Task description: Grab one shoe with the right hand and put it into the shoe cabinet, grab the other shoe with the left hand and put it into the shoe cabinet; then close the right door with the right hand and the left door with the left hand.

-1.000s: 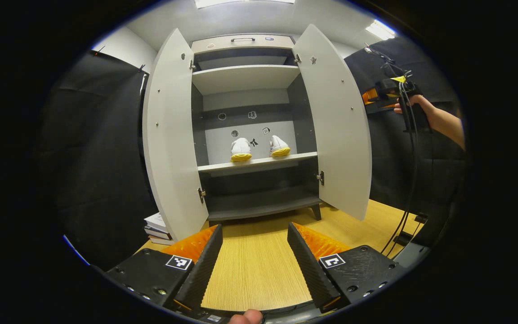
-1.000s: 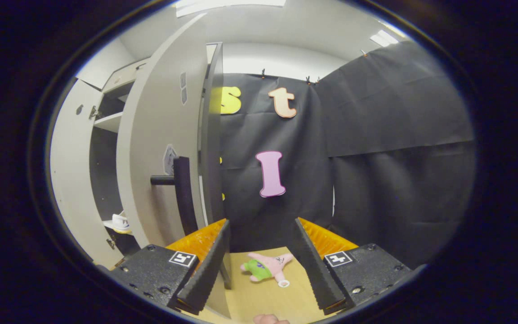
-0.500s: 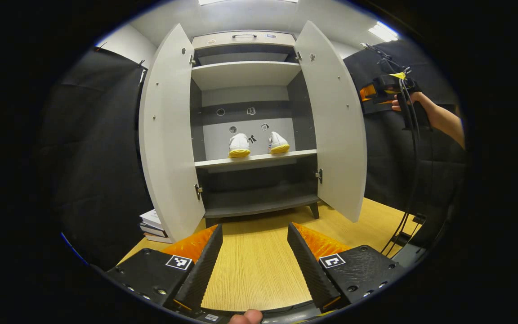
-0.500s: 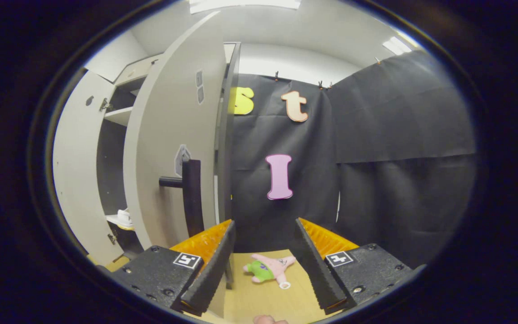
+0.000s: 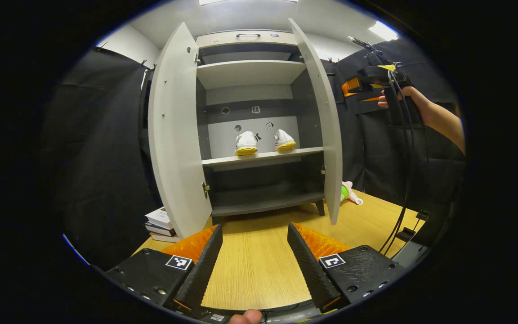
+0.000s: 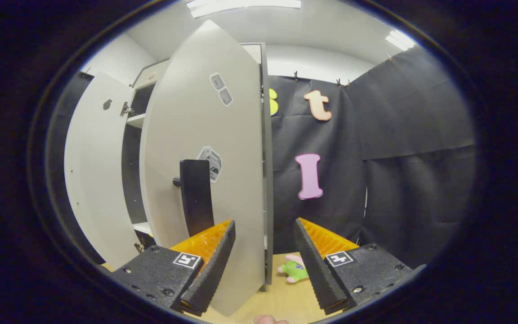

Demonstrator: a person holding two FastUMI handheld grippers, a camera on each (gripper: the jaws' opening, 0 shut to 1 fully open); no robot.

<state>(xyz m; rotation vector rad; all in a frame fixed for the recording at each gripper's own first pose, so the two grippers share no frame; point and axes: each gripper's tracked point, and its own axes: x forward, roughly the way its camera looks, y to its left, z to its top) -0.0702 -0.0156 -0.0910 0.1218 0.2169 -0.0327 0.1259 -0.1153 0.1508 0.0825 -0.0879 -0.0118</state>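
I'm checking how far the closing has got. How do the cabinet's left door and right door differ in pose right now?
In the left gripper view the left door stands wide open, its broad inner face to the camera; the right door is swung partway in, seen nearly edge-on. The right gripper is held up beside the right door; the left gripper sits back over the table, away from the left door. Both are pale grey panels, neither shut.

Cabinet doors matt grey, probably laminate; table pale woodgrain; fingers ribbed black rubber.
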